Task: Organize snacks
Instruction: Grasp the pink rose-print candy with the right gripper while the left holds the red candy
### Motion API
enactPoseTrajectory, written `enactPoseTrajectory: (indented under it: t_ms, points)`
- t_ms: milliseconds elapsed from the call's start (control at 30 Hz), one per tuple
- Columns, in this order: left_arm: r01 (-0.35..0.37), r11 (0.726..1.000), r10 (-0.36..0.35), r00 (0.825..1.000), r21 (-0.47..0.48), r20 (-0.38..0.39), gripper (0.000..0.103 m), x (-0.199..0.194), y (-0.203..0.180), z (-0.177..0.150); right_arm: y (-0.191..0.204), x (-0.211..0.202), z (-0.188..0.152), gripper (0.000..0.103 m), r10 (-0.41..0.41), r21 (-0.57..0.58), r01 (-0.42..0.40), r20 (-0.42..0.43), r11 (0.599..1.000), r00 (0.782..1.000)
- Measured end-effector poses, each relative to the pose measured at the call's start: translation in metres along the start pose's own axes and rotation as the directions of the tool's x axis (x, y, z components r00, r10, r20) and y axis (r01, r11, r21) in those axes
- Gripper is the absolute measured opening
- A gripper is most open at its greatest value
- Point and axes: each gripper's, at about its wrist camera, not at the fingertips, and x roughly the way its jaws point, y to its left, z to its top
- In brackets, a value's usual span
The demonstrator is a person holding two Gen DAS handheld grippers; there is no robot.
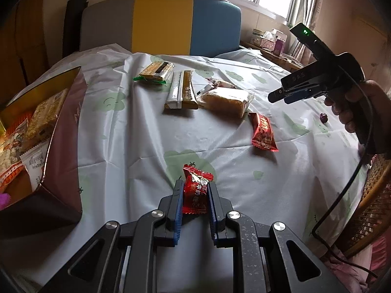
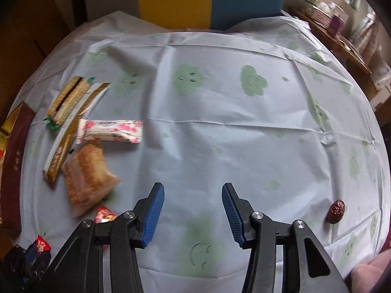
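My left gripper [image 1: 195, 190] is shut on a small red candy wrapper [image 1: 195, 191], held just above the tablecloth; it also shows in the right wrist view [image 2: 41, 245]. A dark red box [image 1: 46, 131] with several snacks inside stands open at the left. On the cloth lie a second red candy [image 1: 263, 132], a bread pack [image 1: 226, 100], a gold stick pack [image 1: 182, 89], a cracker pack [image 1: 156, 71] and a pink-flowered bar [image 2: 110, 131]. My right gripper [image 2: 193, 207] is open and empty over bare cloth; it also shows in the left wrist view [image 1: 281, 96].
A dried red date [image 2: 336, 211] lies at the right on the white tablecloth [image 2: 220, 134] with green prints. A grey, yellow and blue chair back [image 1: 161, 24] stands behind the table. A wicker chair [image 1: 371, 210] is at the right edge.
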Motion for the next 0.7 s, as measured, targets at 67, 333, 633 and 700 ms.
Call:
enactPoseTrajectory:
  t_ms: [67,333,633,700]
  points:
    - [-0.009,1.0,0.009,1.0,0.004,-0.006,0.018,0.0,-0.001,0.001,0.006,-0.002,-0.002,0.051,0.03,-0.011,-0.03,-0.009,0.999,1.0]
    - [-0.033,0.999,0.033,0.999,0.016,-0.005,0.018,0.001,-0.005,0.001,0.019,-0.007,-0.006,0.051,0.088,-0.047,-0.089,-0.026,0.995,0.996]
    - [-0.05,0.998,0.05,0.999,0.027,-0.007,0.019,0.002,-0.007,0.002,0.021,-0.012,-0.005,0.051,0.129,-0.062,-0.129,-0.011,0.99,0.992]
    - [-0.055,0.998,0.056,0.998,0.031,-0.007,0.019,0.002,-0.008,0.002,0.019,-0.013,-0.004,0.051,0.147,-0.049,-0.148,-0.011,0.988,0.989]
